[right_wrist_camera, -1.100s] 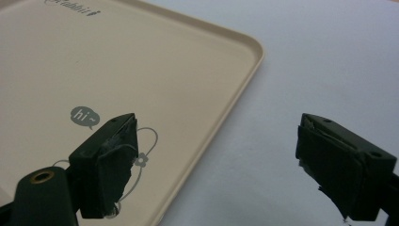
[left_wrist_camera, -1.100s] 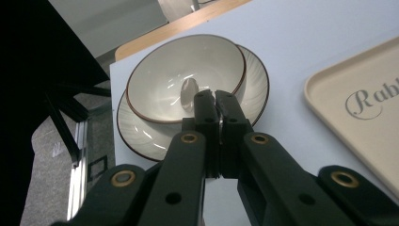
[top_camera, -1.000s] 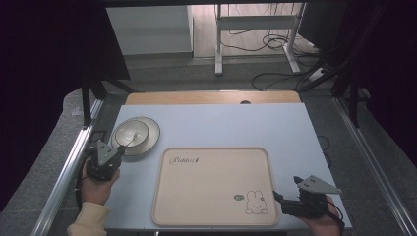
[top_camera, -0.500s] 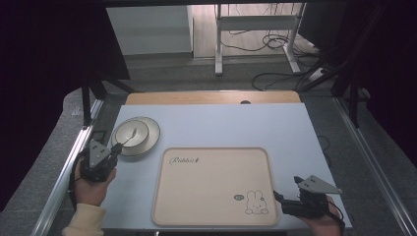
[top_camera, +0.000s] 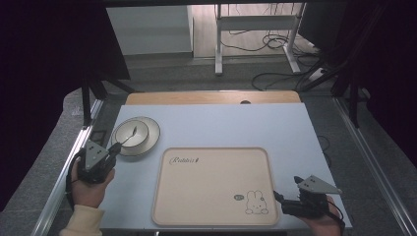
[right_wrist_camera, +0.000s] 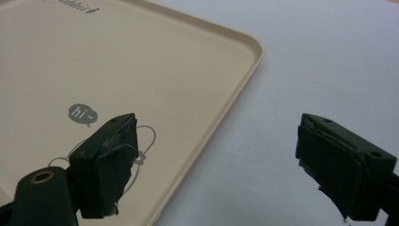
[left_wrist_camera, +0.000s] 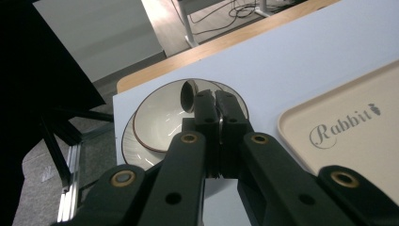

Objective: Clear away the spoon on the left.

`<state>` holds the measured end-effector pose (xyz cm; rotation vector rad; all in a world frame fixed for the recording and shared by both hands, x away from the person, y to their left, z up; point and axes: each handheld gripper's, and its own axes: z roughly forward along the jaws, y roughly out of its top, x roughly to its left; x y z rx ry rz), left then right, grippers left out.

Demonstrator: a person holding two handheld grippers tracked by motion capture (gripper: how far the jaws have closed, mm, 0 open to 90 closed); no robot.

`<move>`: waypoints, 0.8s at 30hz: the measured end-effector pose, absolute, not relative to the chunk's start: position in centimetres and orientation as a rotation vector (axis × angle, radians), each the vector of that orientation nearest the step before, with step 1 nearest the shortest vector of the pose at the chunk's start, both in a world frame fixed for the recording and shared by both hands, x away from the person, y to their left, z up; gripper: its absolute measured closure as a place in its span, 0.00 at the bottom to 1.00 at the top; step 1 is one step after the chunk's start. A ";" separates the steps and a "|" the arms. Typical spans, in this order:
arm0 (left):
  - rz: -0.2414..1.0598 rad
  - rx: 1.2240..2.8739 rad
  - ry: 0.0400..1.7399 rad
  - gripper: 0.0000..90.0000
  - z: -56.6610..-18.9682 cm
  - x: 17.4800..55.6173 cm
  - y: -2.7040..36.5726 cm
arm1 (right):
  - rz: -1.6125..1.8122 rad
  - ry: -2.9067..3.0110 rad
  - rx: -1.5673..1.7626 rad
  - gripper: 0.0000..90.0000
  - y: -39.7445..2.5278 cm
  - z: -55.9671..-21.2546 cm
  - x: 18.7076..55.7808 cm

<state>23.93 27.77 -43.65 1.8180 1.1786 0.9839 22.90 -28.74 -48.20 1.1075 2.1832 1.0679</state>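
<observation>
Left claw (left_wrist_camera: 217,101) was clamped on the spoon (left_wrist_camera: 189,94) handle, bowl end over the dish (top_camera: 132,132) on its plate (top_camera: 150,140), left of the tray (top_camera: 216,187). Right claw (right_wrist_camera: 211,165) gaped wide, empty, straddling the tray's edge.

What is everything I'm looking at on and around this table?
Table: one, pale blue-white top with a wooden strip at the far edge.
Tray: one, beige, printed with "Rabbit" and a rabbit drawing, near middle of the table.
Plate: one, cream with a dark rim, far left of the table.
Bowl: one, cream, on the plate.
Spoon: one, metal, its head in the bowl.
Cables: several, black, on the floor beyond the table.
Left hand-held gripper: black, shut on the spoon's handle.
Right hand-held gripper: black, open at the tray's near right corner.
</observation>
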 end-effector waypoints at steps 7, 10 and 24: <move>0.987 1.819 1.146 1.00 -43.0 23.5 27.1 | 1.067 2.185 1.105 0.16 -28.7 -48.2 22.9; 0.988 1.819 1.128 1.00 -42.7 23.3 26.7 | 1.070 2.185 1.104 0.16 -28.7 -48.2 22.9; 0.970 1.824 1.065 1.00 -41.8 22.8 25.4 | 1.069 2.185 1.098 0.16 -28.7 -48.2 22.9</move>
